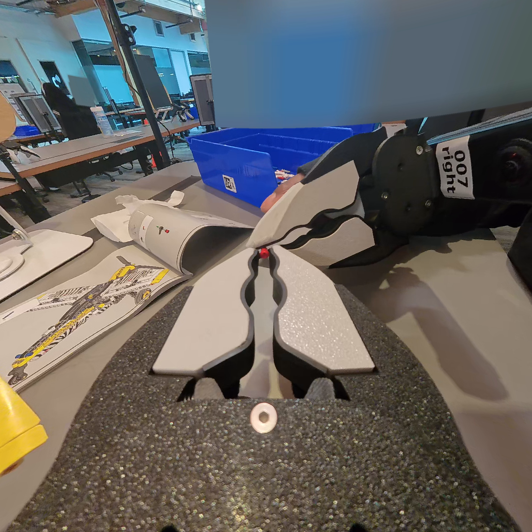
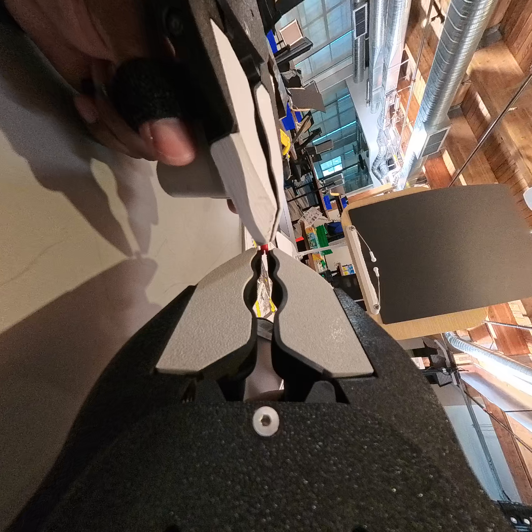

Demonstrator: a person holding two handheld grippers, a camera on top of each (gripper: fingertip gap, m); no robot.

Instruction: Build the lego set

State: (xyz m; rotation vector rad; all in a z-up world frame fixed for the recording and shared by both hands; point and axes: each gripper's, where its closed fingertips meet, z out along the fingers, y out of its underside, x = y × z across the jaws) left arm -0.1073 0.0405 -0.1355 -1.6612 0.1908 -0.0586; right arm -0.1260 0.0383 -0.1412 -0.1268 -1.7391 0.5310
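A small red piece (image 1: 263,253) hangs above the grey table (image 1: 431,316), and both grippers meet on it tip to tip. My left gripper (image 1: 263,254) is shut on its wider part, with both pads against it. My right gripper (image 1: 254,244) comes in from the right, turned on its side, its tips at the same piece. In the right wrist view my right gripper (image 2: 264,252) pinches the piece's thin lower end (image 2: 264,247), almost fully shut. The left gripper (image 2: 266,239) reaches down from above onto its top. A person's thumb (image 2: 169,141) rests behind the left gripper.
An open instruction booklet (image 1: 86,302) with a curled page lies left of the grippers. Crumpled white tissue (image 1: 115,221) lies behind it. A blue bin (image 1: 230,161) with small parts stands at the back. A white stand base (image 1: 43,247) and a yellow object (image 1: 14,426) are at the left.
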